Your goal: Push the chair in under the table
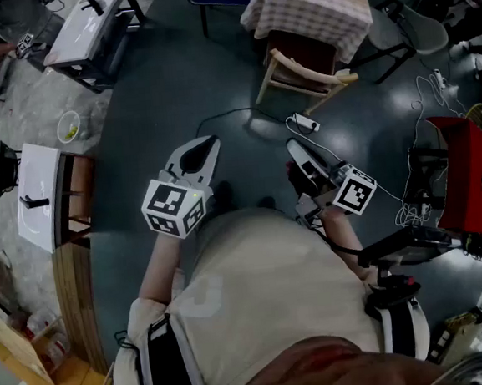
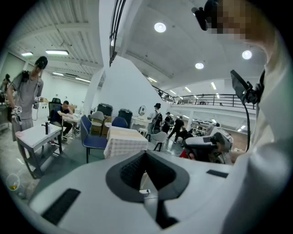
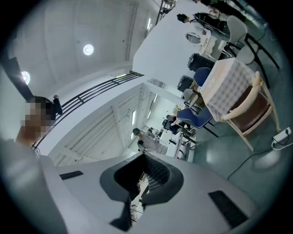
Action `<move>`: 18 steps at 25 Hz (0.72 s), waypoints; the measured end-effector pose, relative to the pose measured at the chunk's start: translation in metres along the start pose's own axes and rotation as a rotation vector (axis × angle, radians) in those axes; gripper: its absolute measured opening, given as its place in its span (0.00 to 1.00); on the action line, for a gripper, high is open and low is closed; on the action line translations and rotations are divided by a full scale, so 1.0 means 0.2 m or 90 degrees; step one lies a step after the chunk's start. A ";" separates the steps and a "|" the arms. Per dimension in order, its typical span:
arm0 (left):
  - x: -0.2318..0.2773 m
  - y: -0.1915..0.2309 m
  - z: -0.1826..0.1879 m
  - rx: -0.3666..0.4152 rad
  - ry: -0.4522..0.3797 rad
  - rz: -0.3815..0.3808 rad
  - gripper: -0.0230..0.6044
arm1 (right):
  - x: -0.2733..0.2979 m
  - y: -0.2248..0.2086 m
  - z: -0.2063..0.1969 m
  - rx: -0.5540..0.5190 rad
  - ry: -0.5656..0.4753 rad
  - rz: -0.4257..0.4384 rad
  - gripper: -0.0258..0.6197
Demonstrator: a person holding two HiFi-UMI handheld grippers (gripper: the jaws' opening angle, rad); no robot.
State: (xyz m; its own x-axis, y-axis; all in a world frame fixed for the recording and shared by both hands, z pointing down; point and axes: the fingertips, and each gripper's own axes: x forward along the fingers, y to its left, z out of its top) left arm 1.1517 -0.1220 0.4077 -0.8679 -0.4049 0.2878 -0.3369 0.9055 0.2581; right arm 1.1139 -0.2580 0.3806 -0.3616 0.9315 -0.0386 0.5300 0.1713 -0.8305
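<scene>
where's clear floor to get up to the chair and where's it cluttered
Widest bare floor lies ahead of the left gripper, between the white desk and the wooden chair. Crowded to the right: a power strip and its cable lie just before the chair, and loose cords pile beside the red box.

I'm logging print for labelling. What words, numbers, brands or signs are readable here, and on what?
No readable text.
The left gripper and right gripper bear black-and-white square markers only, no letters.
On the shirt: pale print, too blurred to read.
On the red box: white round mark, too small to read.
</scene>
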 end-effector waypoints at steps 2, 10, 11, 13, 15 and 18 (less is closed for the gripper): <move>0.04 0.00 0.00 0.004 0.004 -0.003 0.05 | 0.01 0.00 0.00 0.004 -0.005 -0.001 0.06; 0.15 -0.01 0.04 0.031 0.006 -0.039 0.05 | -0.06 -0.06 0.03 0.014 -0.049 -0.053 0.06; 0.16 -0.01 0.04 0.032 0.007 -0.045 0.05 | -0.05 -0.06 0.03 0.016 -0.055 -0.053 0.06; 0.17 0.00 0.05 0.033 0.006 -0.050 0.05 | -0.05 -0.07 0.04 0.024 -0.071 -0.056 0.06; 0.18 0.01 0.06 0.037 0.008 -0.052 0.05 | -0.04 -0.05 0.06 0.029 -0.086 -0.054 0.06; 0.19 0.02 0.08 0.041 0.010 -0.067 0.05 | -0.01 -0.02 0.07 -0.015 -0.085 -0.070 0.06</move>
State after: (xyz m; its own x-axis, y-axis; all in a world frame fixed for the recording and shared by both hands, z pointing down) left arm 1.1121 -0.1314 0.4050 -0.8206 -0.4997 0.2773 -0.4490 0.8639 0.2281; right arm 1.1022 -0.2645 0.3772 -0.5154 0.8566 -0.0233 0.4991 0.2780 -0.8207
